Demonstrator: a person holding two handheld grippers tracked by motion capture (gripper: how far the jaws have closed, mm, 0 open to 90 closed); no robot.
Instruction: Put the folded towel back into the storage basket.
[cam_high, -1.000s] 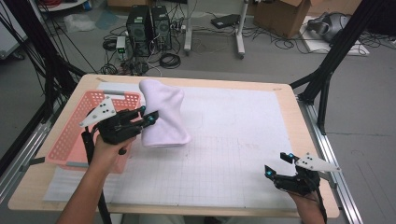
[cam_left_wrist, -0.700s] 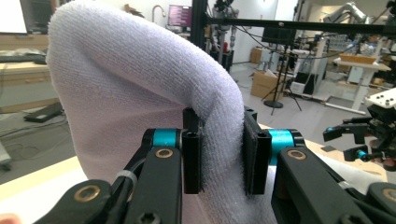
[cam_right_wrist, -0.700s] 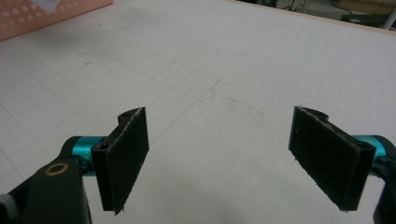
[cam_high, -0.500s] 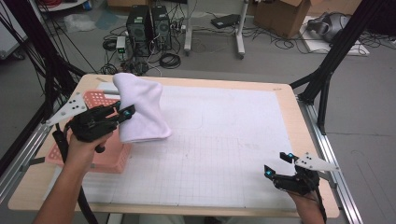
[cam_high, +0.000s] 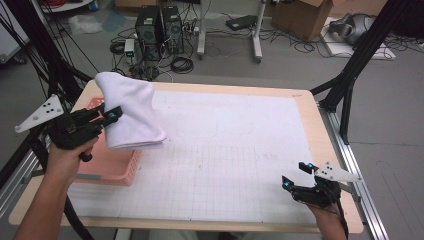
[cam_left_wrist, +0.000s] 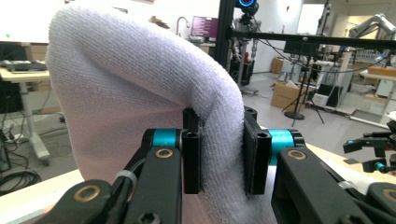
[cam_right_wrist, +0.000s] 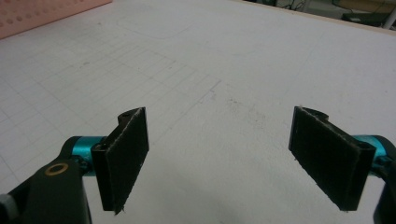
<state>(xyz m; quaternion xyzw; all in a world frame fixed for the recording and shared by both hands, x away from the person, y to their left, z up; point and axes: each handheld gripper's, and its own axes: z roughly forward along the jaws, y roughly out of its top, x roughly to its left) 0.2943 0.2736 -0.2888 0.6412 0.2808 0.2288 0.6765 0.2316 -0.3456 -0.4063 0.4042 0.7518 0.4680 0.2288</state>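
Note:
A folded white towel (cam_high: 130, 110) hangs in the air over the pink basket (cam_high: 112, 165) at the table's left side, with my left gripper (cam_high: 112, 116) shut on it. In the left gripper view the towel (cam_left_wrist: 130, 93) bulges up between the two black jaws, which pinch a fold of it. My right gripper (cam_high: 297, 175) rests low near the table's front right corner, open, its pads (cam_right_wrist: 123, 154) wide apart over the bare white mat (cam_right_wrist: 224, 70).
The white gridded mat (cam_high: 235, 145) covers most of the wooden table (cam_high: 312, 107). Black frame legs (cam_high: 350, 75) stand at the right and left edges. Computers and cables lie on the floor beyond the far edge.
My left gripper has carried the towel leftward, from over the mat beside the basket to above the basket. The right gripper has stayed in place, open.

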